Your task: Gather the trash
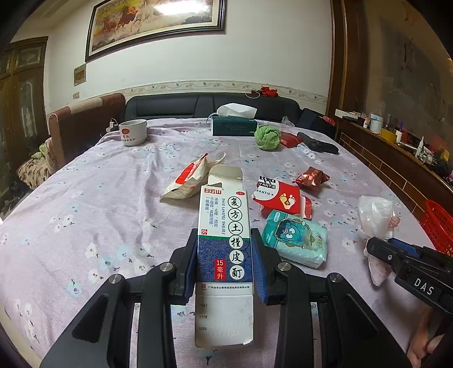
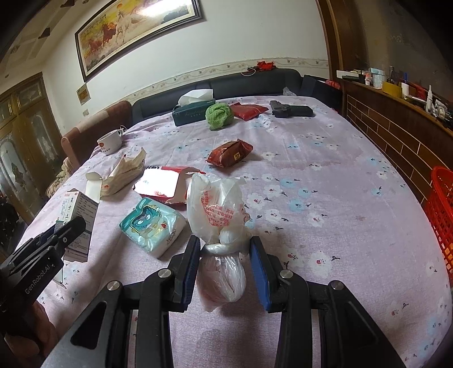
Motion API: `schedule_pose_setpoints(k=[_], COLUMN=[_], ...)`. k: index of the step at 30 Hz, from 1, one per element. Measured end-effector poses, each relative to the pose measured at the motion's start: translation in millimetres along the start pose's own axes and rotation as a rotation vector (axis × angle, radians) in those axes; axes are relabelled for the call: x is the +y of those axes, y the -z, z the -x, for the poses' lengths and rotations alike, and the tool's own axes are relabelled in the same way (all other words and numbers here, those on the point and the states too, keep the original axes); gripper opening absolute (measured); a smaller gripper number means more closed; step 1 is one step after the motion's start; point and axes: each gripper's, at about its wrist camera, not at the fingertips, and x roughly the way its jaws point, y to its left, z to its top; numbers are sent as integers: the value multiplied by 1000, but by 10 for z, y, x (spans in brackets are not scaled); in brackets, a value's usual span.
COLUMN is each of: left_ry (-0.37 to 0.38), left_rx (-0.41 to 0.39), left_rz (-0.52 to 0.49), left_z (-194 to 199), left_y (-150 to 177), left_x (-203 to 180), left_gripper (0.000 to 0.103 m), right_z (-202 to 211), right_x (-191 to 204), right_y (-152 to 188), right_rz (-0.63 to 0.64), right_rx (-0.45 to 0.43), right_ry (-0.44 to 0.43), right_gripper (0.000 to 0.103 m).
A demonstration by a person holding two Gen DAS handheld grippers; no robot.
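Left wrist view had the left gripper [image 1: 225, 254] clamped on a tall white and blue medicine carton [image 1: 225, 240], blue pads pressing its two long sides near the middle. That hold probably kept the empty box, top flap open, stiff and upright for carrying. At three o'clock from it the right gripper [image 1: 376, 252] came in from the edge, closed on a knotted white plastic bag [image 1: 375, 215].

In the right wrist view the right gripper [image 2: 225, 252] squeezed the bag [image 2: 218, 209] at its knot, likely the firmest spot, with the bulk lolling above and below the pads.

Outward on the table, a teal tissue pack [image 1: 294, 239] lay just beside the carton at two o'clock. A red and white packet [image 1: 279, 196] sat at one o'clock, a dark red snack wrapper [image 1: 311, 177] farther out. A torn cream wrapper [image 1: 189, 181] lay at eleven o'clock. All looked like trash not yet collected.

The red basket [image 1: 438, 229] stood off the table's edge at three o'clock, seemingly the place for both loads.

A lilac flowered cloth [image 1: 99, 198] covered the table, with a cup [image 1: 133, 131], tissue box [image 1: 233, 124] and green towel [image 1: 267, 137] at the far end. A dark sofa [image 1: 184, 106] and a framed horse painting [image 1: 155, 25] lay beyond.
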Motion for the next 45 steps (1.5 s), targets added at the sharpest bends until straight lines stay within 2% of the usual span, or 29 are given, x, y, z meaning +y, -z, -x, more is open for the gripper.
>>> schedule_pose_setpoints(k=[12,45], left_ry=[-7,14], left_rx=[-17,-21], left_rz=[2,-11], left_z=[35,29], left_y=[-6,-22], left_x=[15,20], left_gripper=[32,32], right_z=[43,11], right_x=[20,-4], right_y=[8,7], right_rz=[9,-3], right_rx=[-22,-1], right_ry=[28,48], right_gripper=[38,38])
